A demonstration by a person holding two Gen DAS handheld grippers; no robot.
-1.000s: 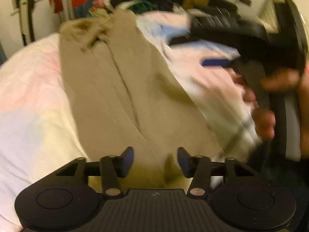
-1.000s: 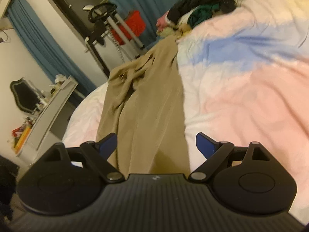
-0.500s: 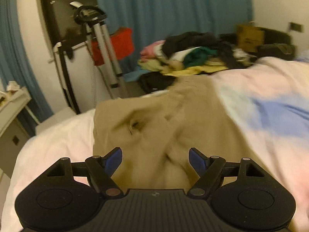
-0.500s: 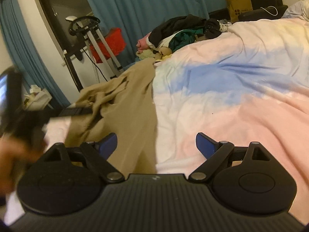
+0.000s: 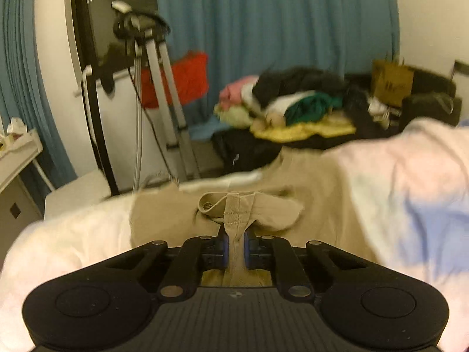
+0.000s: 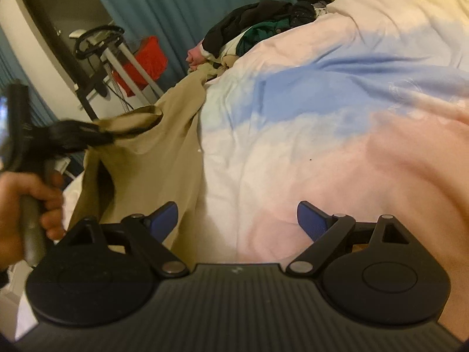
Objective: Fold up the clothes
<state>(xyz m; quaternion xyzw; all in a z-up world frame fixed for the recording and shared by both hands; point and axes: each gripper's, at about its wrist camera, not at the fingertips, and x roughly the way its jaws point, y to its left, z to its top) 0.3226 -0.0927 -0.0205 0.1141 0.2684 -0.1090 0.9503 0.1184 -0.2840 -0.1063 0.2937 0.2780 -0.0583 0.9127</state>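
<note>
The left gripper (image 5: 234, 248), a black two-finger tool with blue pads, is clamped on the waistband of a pair of tan cotton trousers (image 5: 310, 202), pinching it at a belt loop (image 5: 234, 208) that stands up between the pads. From the right wrist view the same tool appears at the left, held by a hand (image 6: 26, 205) wrapped round its handle, with the trousers' waist lifted off the bed. The right gripper (image 6: 237, 218), of the same make, has its fingers wide apart and holds nothing; it hangs over the duvet just beside the trousers' right edge.

The trousers lie lengthwise along the left edge of the bed, on a pastel duvet cover of pink, blue and white patches (image 6: 322, 117), the legs running toward the far end. Past that far end sits a heap of mixed clothes (image 5: 296, 105), black, green, yellow and pink. Behind hang teal curtains (image 5: 263, 23), with a silver-framed exercise machine (image 5: 155, 67) standing by the wall.
</note>
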